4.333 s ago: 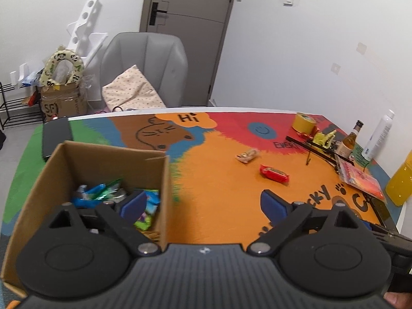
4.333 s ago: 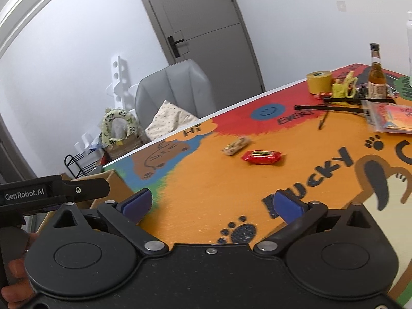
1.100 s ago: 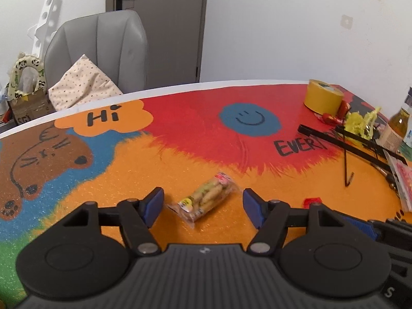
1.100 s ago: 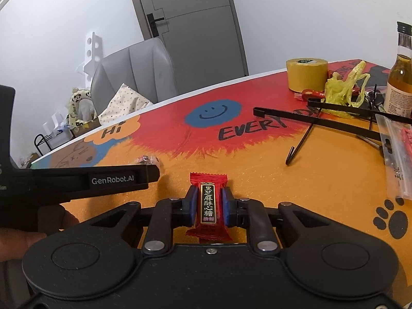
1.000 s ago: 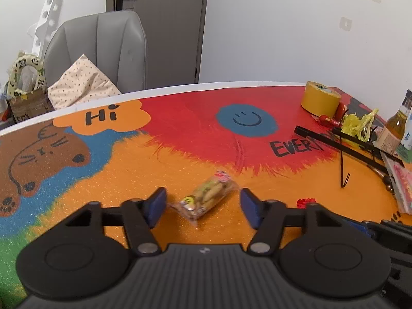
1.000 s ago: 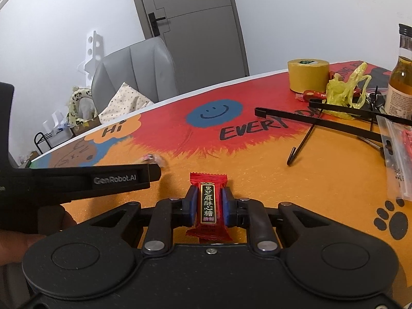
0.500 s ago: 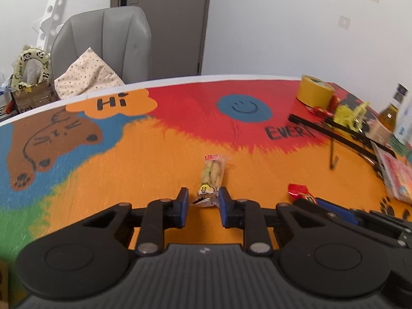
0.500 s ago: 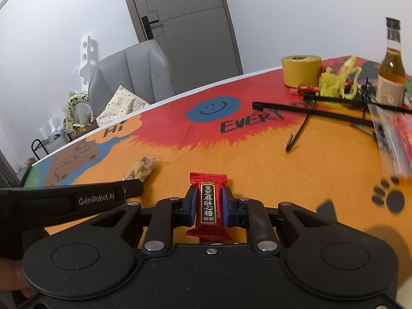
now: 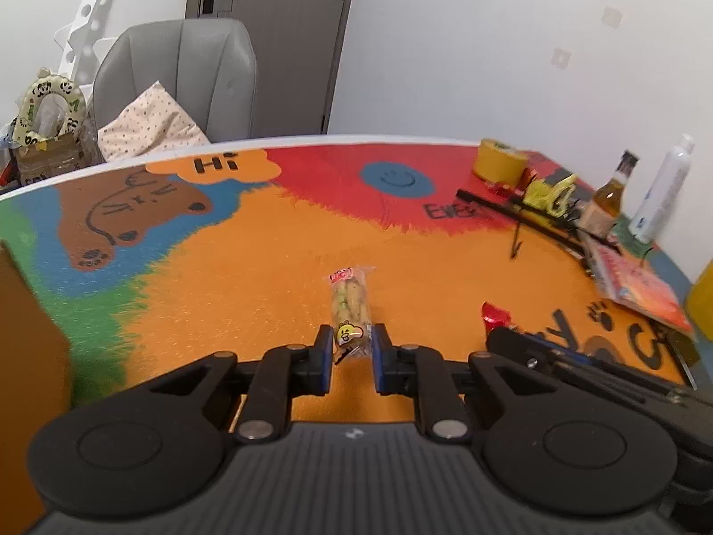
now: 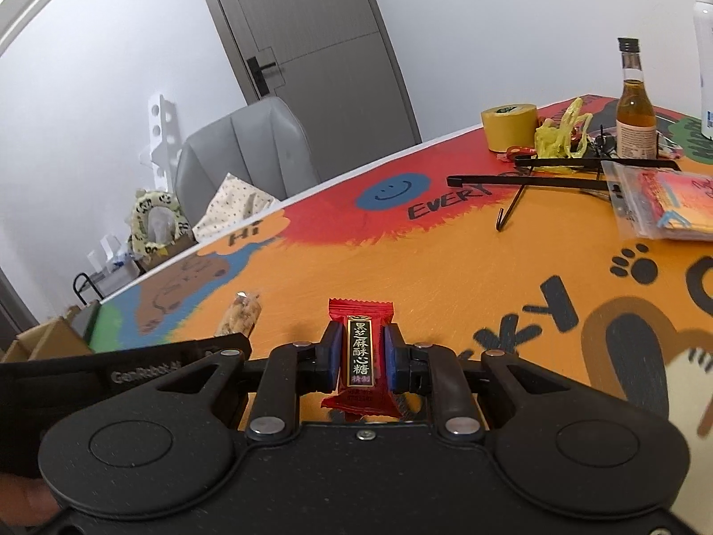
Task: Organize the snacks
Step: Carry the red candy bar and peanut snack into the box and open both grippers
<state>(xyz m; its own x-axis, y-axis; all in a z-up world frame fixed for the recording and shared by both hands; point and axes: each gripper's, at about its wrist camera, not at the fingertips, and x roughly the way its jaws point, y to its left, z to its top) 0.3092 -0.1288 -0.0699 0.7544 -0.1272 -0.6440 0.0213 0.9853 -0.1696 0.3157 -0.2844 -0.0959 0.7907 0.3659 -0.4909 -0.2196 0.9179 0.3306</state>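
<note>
Tilting downward over the table — left hand-held gripper clamps peanut packet, right hand-held gripper red candy.

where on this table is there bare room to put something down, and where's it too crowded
Bare: the wide orange stretch of the table between the brown bear drawing and the black hanger, and the red area around the blue smiley. Crowded: the far right edge, with tape roll, yellow bag, brown bottle, white bottle and plastic pouch.
</note>
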